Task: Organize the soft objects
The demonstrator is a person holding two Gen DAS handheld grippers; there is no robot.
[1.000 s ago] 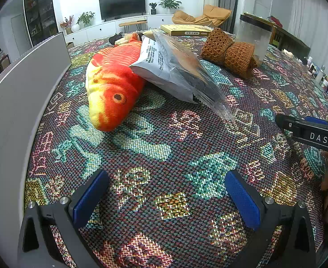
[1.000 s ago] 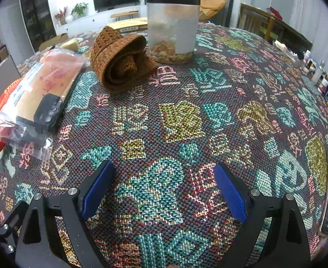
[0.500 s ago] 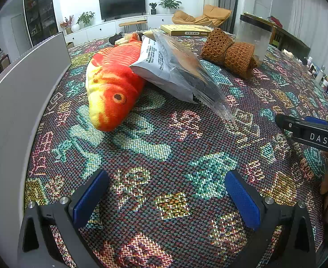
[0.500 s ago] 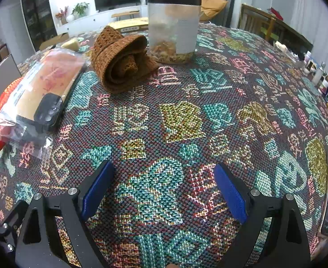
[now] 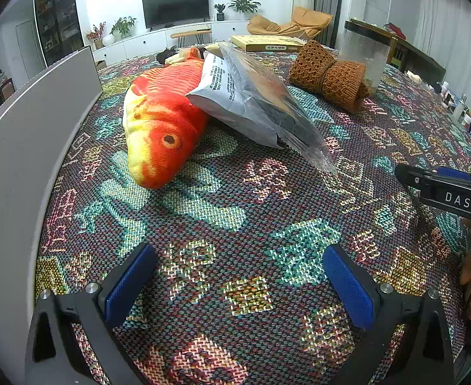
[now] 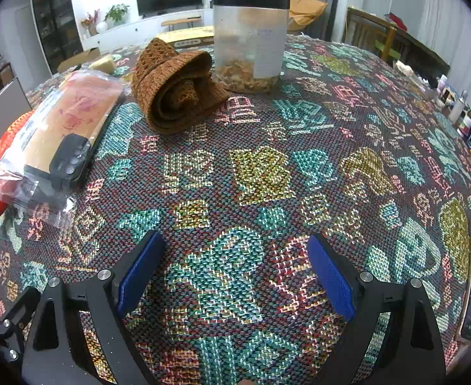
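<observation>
Matte black frames on both, left hand-held gripper (image 5: 238, 280) and right hand-held gripper (image 6: 235, 272). Blue textured pads (image 5: 347, 287) inside each finger, silver screw heads along the arms, triangular cutouts lower down. White "DAS" lettering on the right one's side.

Nothing moved between the earlier pictures and now: neither gripper shifted, and no object on the patterned woven tablecloth (image 5: 235, 218) changed place.

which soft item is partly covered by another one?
The plush fish: the plastic-wrapped package leans across its back. The rolled brown knit lies uncovered.
</observation>
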